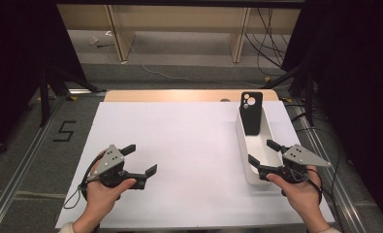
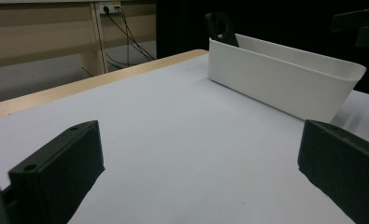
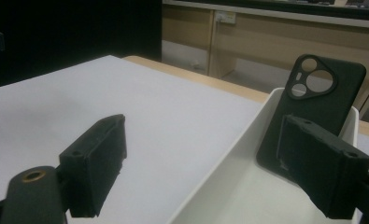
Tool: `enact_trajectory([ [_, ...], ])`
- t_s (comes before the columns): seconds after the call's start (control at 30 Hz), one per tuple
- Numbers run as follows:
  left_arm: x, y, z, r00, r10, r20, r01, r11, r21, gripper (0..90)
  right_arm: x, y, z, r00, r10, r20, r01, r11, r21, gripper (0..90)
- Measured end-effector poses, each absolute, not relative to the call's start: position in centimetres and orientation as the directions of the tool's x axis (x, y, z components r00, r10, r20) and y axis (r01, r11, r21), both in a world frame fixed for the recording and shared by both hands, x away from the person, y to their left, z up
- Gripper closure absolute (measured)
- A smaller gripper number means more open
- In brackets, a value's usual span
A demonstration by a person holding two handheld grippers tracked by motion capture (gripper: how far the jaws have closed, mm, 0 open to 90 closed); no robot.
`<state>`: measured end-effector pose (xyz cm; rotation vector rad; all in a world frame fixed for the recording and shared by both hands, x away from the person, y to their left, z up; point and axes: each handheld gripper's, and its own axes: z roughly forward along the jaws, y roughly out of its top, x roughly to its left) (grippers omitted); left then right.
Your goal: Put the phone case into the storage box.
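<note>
right claw (image 1: 265,154): lower right of the high view, held in the person's right hand (image 1: 300,191). Jaws are spread wide with nothing pinched between them. One jaw sits over the inside of the bin, the other out over the white sheet on the bin's left side, so it's kinda straddling the near end of the left wall. Can't tell if it's actually touching the wall.

left claw (image 1: 141,159): lower left of the high view, in the left hand (image 1: 102,191), jaws also spread and empty, low over bare white tabletop. Well apart from the bin.

phone case (image 1: 251,112): black, camera cutouts at the top, standing on end and leaning against the far end of the bin, right of centre in the upper half of the high view. In the right claw's view (image 3: 329,100) it's upper right, partly behind the right-hand jaw.

bin (image 1: 242,145): long narrow white tub, right side of the tabletop, running toward the far edge. Upper right in the left claw's view (image 2: 285,77).

tabletop (image 1: 179,145): covered with a white sheet, a wooden strip showing along the far edge.
</note>
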<state>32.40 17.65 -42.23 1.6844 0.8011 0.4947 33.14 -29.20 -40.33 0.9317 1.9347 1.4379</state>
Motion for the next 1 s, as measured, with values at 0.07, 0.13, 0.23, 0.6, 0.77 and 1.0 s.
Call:
enact_trajectory([
  [0.07, 32.40, 17.65, -42.23, 0.678, 0.730, -0.087, 0.250, -0.118, 0.961, 0.0, 32.99, -29.34, -40.41, -0.605, 0.796, -0.029, 0.200, 0.187, 0.962, 17.0],
  [0.13, 32.42, 17.68, -42.25, 0.678, 0.730, -0.086, 0.250, -0.120, 0.961, 0.0, 32.81, -29.48, -40.53, -0.601, 0.799, -0.032, 0.199, 0.188, 0.962, 16.9],
  [0.23, 32.42, 17.68, -42.27, 0.678, 0.730, -0.086, 0.252, -0.120, 0.960, 0.0, 32.64, -29.59, -40.69, -0.599, 0.801, -0.026, 0.204, 0.184, 0.961, 16.8],
  [0.6, 32.45, 17.72, -42.29, 0.679, 0.730, -0.085, 0.253, -0.123, 0.960, 0.0, 32.36, -29.63, -41.01, -0.597, 0.801, -0.033, 0.202, 0.190, 0.961, 16.5],
  [0.77, 32.47, 17.74, -42.30, 0.679, 0.729, -0.087, 0.254, -0.122, 0.960, 0.0, 32.36, -29.54, -40.98, -0.599, 0.800, -0.037, 0.193, 0.190, 0.963, 16.5],
  [1.0, 32.50, 17.78, -42.26, 0.675, 0.732, -0.091, 0.258, -0.119, 0.959, 0.0, 32.36, -29.59, -40.80, -0.608, 0.792, -0.045, 0.172, 0.186, 0.967, 17.0],
])
